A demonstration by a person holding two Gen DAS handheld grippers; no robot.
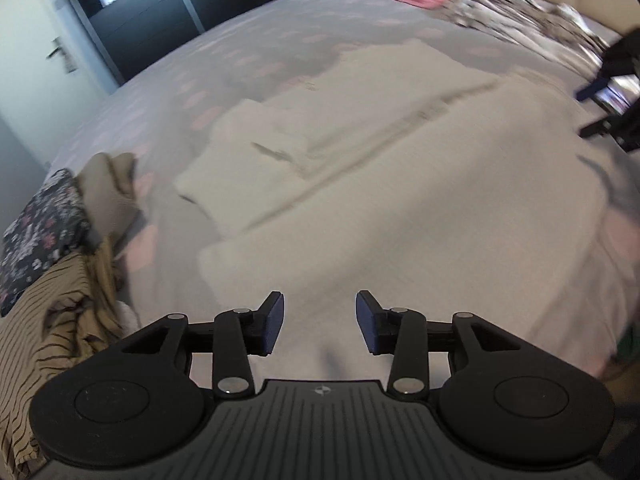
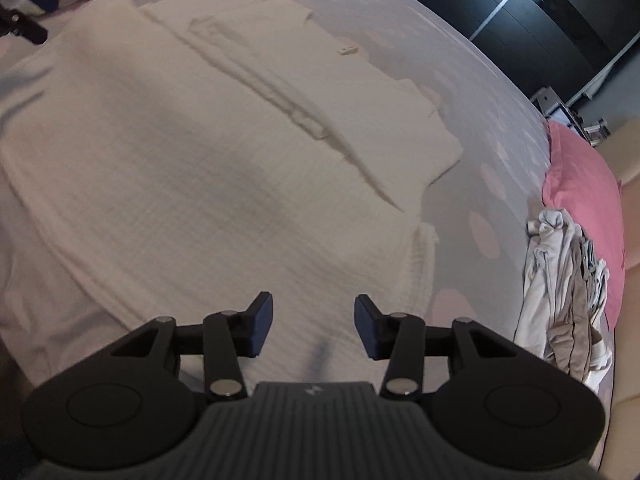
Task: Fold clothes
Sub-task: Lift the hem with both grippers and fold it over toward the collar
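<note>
A cream-white knitted garment lies spread on the bed, with a sleeve folded across it. In the left wrist view my left gripper hangs just above the garment's near edge, its blue-padded jaws apart and nothing between them. The right wrist view shows the same garment from the other side. My right gripper is over its near edge, jaws apart and holding nothing. The right gripper also shows at the far right of the left wrist view.
The bed has a grey cover with pink spots. A striped tan garment and a dark floral fabric lie at the left. A pink pillow and crumpled pale clothes lie at the right. Dark wardrobes stand behind.
</note>
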